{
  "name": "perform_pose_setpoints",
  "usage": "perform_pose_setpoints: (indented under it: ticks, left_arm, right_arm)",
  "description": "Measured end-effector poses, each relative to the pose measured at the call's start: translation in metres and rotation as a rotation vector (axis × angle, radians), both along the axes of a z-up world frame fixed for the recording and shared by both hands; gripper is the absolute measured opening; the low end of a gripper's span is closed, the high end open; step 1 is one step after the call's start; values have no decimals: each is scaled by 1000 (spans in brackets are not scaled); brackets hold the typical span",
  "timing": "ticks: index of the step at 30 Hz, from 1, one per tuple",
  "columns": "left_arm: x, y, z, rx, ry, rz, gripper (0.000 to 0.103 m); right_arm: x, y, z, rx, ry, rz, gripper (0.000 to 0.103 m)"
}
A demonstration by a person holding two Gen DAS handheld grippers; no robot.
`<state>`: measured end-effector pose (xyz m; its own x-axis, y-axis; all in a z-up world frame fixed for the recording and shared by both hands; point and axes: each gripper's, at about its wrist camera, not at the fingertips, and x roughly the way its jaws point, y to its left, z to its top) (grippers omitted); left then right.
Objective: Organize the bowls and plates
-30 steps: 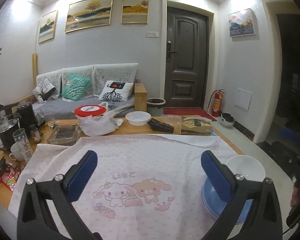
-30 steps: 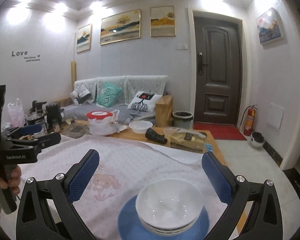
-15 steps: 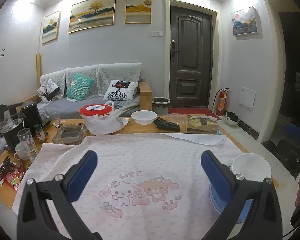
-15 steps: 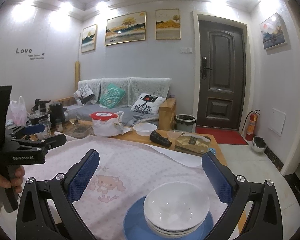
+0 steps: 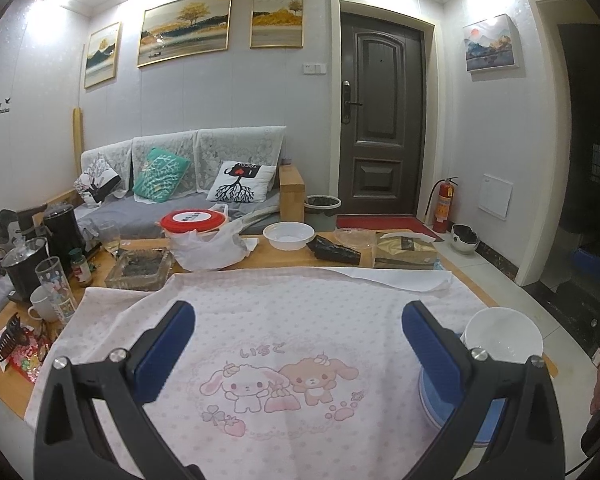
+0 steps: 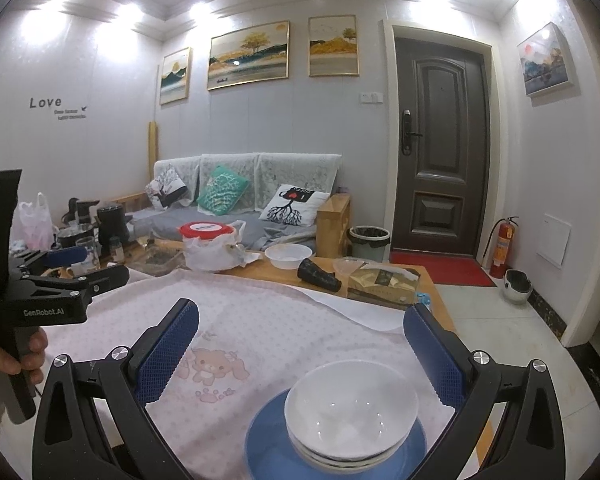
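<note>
On our far left in the right wrist view, our left gripper (image 6: pixel 66 266) is held up by its handle, its body marked "GenRobot.AI", and the wall behind it reads "Love". In its own view the left gripper (image 5: pixel 296 334) stands spread wide and holds nothing, with the pink dotted cloth (image 5: pixel 260 320) under it. Between its fingers lies the printed bunny and puppy picture (image 5: pixel 278 380), with Japanese characters above it that we cannot read surely. Beyond the cloth, ahead of the left finger, sit a glass ashtray (image 5: pixel 138 268) and a red-lidded tub (image 5: pixel 192 220) in a plastic bag; ahead of the right finger lie a small white bowl (image 5: pixel 288 235) and a gold tissue pack (image 5: pixel 404 249).

Our right gripper (image 6: pixel 300 346) is also released and empty. Just below and between its blue pads, nearer the right one, the stacked white bowls (image 6: pixel 350 408) rest on the blue plate (image 6: pixel 268 448) on the cloth.
</note>
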<state>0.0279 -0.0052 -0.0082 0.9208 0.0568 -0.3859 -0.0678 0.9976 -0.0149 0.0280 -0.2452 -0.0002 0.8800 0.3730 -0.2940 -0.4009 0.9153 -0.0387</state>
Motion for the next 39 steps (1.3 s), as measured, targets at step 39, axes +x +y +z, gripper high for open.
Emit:
perform_pose_setpoints:
  ticks: [39]
  left_arm:
    - [0,-12,4,1,-5,-14,103]
  right_arm:
    - [1,-5,-4,0,6,-8,102]
